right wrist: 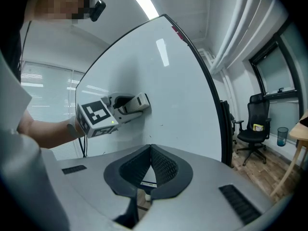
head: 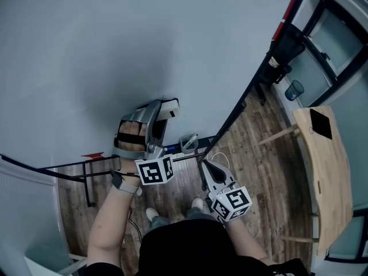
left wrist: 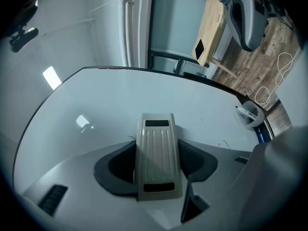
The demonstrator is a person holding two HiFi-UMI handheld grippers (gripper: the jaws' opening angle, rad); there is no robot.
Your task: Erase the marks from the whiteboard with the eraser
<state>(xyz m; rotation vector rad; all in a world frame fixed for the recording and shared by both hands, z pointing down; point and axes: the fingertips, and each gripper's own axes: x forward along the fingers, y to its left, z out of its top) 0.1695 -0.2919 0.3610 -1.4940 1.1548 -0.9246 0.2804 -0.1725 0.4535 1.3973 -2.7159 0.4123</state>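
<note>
Gleaming whiteboard (head: pixel 115 50) above wooden floor (head: pixel 270 154)

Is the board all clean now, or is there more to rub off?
Nearly. Most of the whiteboard looks bare, with no writing showing. The left gripper holds the eraser against it. Left to do: a few tiny specks beside the eraser. The right gripper is shut and empty, off the board.
</note>
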